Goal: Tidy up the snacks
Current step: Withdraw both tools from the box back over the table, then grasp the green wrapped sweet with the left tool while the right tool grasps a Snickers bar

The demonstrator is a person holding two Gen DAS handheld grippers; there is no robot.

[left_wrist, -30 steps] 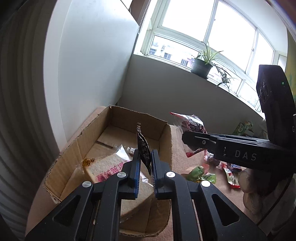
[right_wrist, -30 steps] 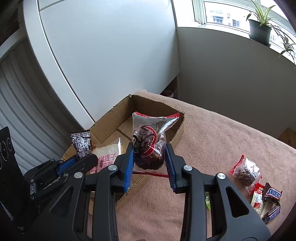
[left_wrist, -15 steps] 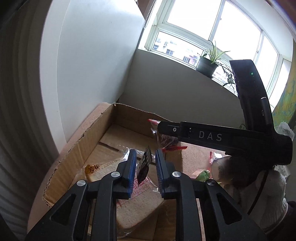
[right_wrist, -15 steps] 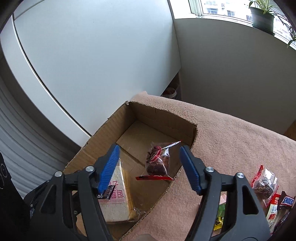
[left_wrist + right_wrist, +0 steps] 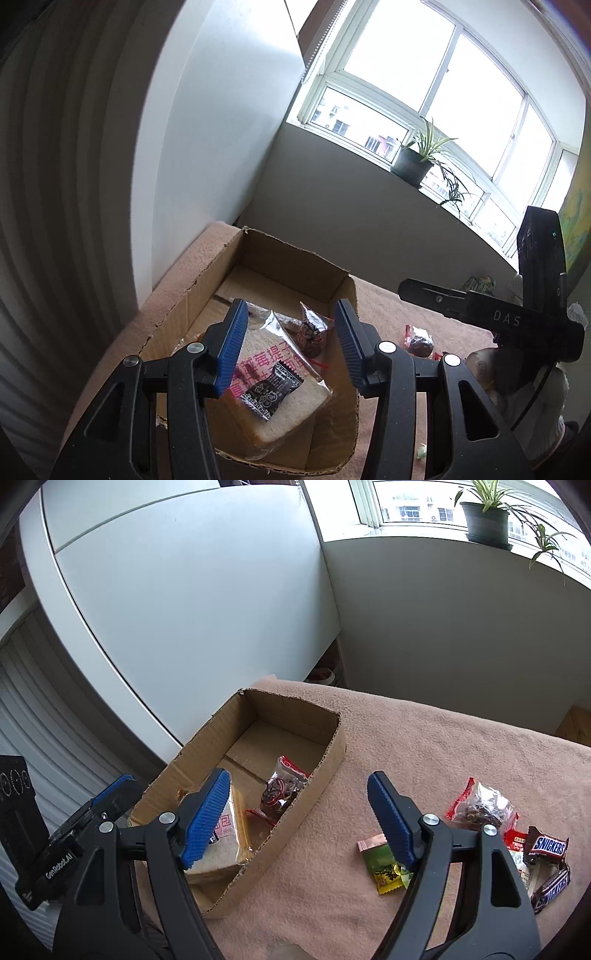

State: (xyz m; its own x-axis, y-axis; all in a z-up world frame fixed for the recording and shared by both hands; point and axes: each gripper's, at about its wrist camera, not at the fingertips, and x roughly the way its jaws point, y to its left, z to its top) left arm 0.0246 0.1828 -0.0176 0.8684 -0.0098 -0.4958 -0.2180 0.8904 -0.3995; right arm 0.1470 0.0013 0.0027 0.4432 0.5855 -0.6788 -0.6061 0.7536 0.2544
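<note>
Both claws hang empty over the cardboard box (image 5: pixel 325 764). The left claw (image 5: pixel 288 347) is opening, nothing between its jaws; the right claw (image 5: pixel 299 812) stands wide apart. Loose snacks, like the green packet (image 5: pixel 380 860), sit on the surface at its 4 o'clock, so I'd guess right goes.

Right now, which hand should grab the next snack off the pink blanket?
Probably the right gripper: its open, empty jaws point nearer the loose green candy wrapper. The left gripper, jaws opening, hangs over the brown cardboard box.
</note>
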